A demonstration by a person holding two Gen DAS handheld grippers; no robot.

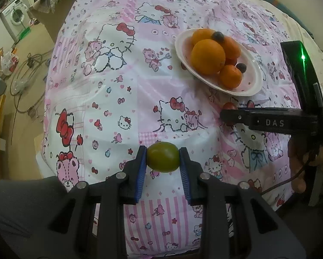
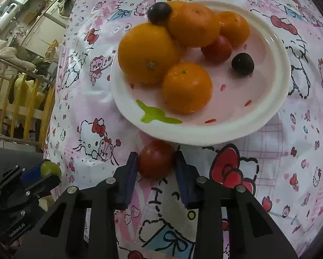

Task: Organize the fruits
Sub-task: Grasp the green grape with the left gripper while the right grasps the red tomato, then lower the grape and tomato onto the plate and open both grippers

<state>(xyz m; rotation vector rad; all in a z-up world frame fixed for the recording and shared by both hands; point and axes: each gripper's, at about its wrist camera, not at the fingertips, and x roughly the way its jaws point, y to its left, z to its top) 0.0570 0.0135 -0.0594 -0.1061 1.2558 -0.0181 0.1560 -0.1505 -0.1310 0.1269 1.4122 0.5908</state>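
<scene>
Gripping a green fruit (image 1: 163,157), the left gripper (image 1: 163,158) has its blue pads (image 1: 141,172) pressed on both sides of it, jaws nearly closed around it. Fruit sits at the fingertips, above the cloth; can't tell if it's lifted clear. Same fruit shows at lower left in the right wrist view, pinched between the blue pad and black finger.

Right gripper (image 2: 156,159) is closed down on a red tomato (image 2: 156,159), pads touching left & right sides. Tomato lies on the cloth, just beside the near rim of the plate (image 2: 204,133). From the left wrist view the right gripper comes in from the right edge w/ a green light on its body, a hand behind it.

Plate is white w/ pink centre and a green leaf mark. On it: one big orange (image 2: 147,52), three smaller oranges (image 2: 186,87) packed around it, a small red tomato between them, two dark grapes (image 2: 242,63), one perched atop the oranges, one on bare plate.

All of it rests on a pink & white cartoon-cat tablecloth (image 1: 118,86). Off the left edge: floor w/ cables and a washing machine (image 1: 15,15).
</scene>
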